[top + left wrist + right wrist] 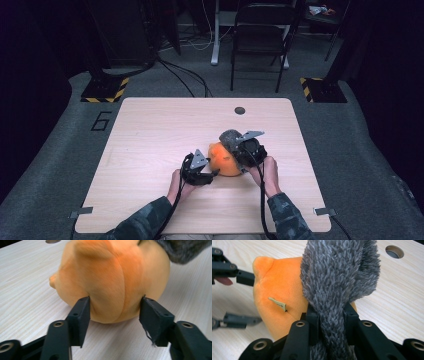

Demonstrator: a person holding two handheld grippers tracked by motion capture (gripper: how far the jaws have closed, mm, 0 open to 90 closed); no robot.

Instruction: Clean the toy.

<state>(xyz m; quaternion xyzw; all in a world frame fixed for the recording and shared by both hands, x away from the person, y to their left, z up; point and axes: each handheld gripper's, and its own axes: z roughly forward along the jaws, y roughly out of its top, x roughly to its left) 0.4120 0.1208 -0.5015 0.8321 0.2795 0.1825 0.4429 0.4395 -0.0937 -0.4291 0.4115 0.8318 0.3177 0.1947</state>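
- Right gripper [331,322]: the jaws are clamped tight on a grey, long-piled furry plush part [339,277]. The right gripper view shows the fur pinched thin between the two black pads and fanning out above them.
- Left gripper [115,315]: the jaws stand partly apart, one on each side of the lower end of the orange soft plush toy [112,277]. The pads sit at the fabric without denting it, so no firm grip is visible.
- The left gripper view shows a seam running down the orange plush and a small nub at its left; the right gripper view instead shows a small tan label [277,303] on the orange fabric.
- The high view places the orange plush toy [223,161] on the light wooden table [150,140], near its front middle, between the two grippers, with the grey part [230,137] lifted above it.
- Whether the grey part is sewn to the orange body cannot be told; the join is hidden by fur.
- Both hands enter from the near edge in patterned sleeves; the left hand [178,184] lies low, the right hand [269,172] is raised.
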